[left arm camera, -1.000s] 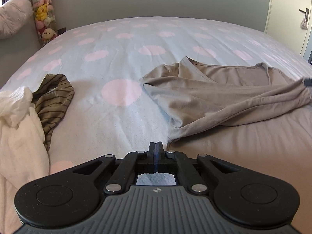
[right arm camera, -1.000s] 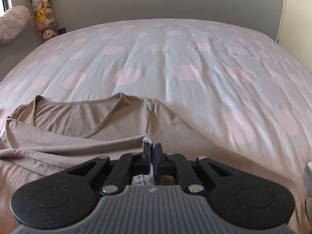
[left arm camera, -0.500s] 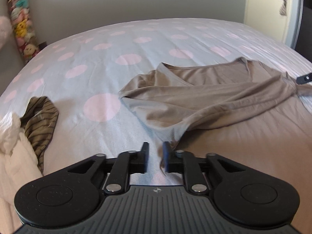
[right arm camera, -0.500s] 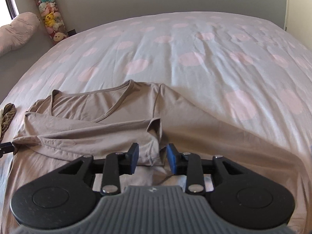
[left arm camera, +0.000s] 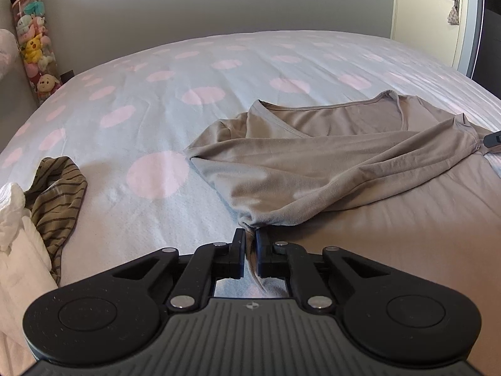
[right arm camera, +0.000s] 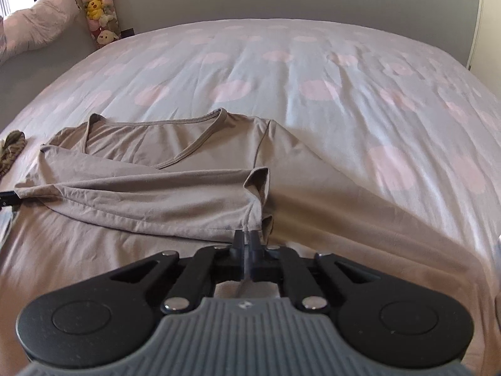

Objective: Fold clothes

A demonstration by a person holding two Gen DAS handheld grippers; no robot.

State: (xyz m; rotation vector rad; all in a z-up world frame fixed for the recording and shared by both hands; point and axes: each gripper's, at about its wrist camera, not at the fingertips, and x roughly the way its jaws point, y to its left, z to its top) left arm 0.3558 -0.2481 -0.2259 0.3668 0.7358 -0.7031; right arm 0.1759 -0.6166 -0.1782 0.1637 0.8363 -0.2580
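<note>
A taupe V-neck shirt (left arm camera: 328, 156) lies on the polka-dot bed (left arm camera: 162, 100), with one sleeve folded across its chest. My left gripper (left arm camera: 250, 235) is shut on a bunched fold of the shirt at its left side. In the right wrist view the same shirt (right arm camera: 156, 172) lies in front, and my right gripper (right arm camera: 246, 235) is shut on the shirt fabric just below the folded sleeve's cuff (right arm camera: 258, 181). The right gripper's tip shows at the right edge of the left wrist view (left arm camera: 493, 139).
A striped olive garment (left arm camera: 59, 188) and a white cloth (left arm camera: 15, 235) lie piled at the bed's left. A tube of plush toys (left arm camera: 33, 40) stands against the wall at far left. A door (left arm camera: 429, 15) is at far right. A pink pillow (right arm camera: 34, 28) lies at left.
Both grippers were shut a second ago, opened half a second ago, and have now shut on the shirt fabric. Both pulled back a little, so more of the shirt shows.
</note>
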